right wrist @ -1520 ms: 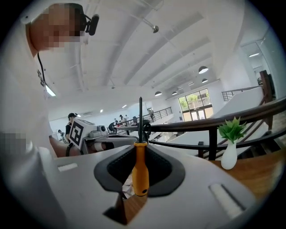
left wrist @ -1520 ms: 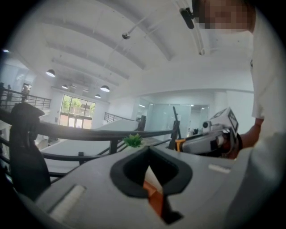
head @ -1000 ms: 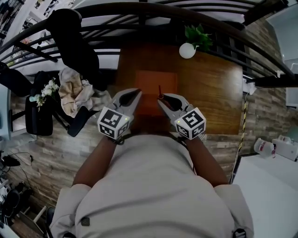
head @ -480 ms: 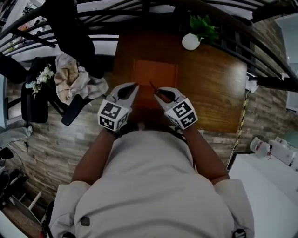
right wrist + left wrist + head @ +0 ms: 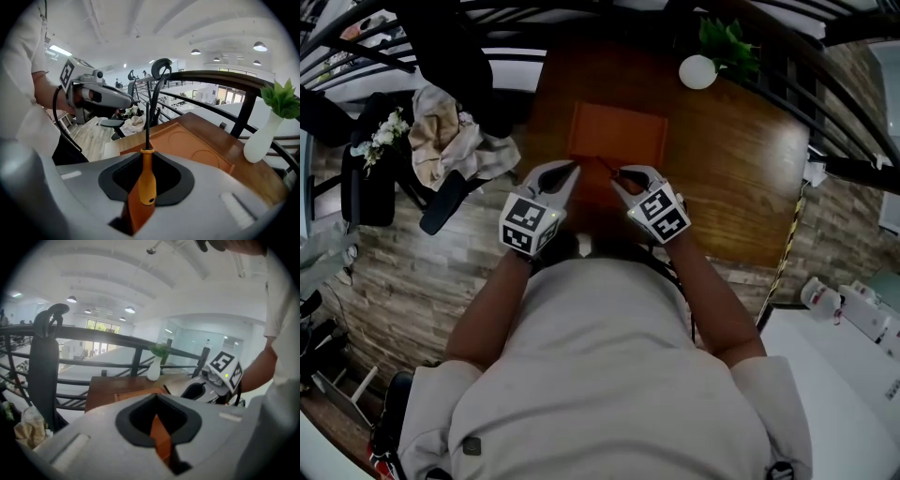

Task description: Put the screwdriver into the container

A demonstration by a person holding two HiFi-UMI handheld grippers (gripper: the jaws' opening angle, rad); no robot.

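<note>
Screwdriver held at the container
Right gripper (image 5: 616, 175) clamps the orange-handled, black-shafted screwdriver (image 5: 146, 180) over the near edge of the flat orange rectangular container (image 5: 619, 134); left gripper (image 5: 569, 169) beside it, its 2 jaws together, empty

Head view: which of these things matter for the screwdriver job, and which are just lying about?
Part of the job:
screwdriver, clamped in the right gripper
orange container on the wooden table

Just lying about:
white vase with a green plant
crumpled cloth beside the table
white flowers
</note>
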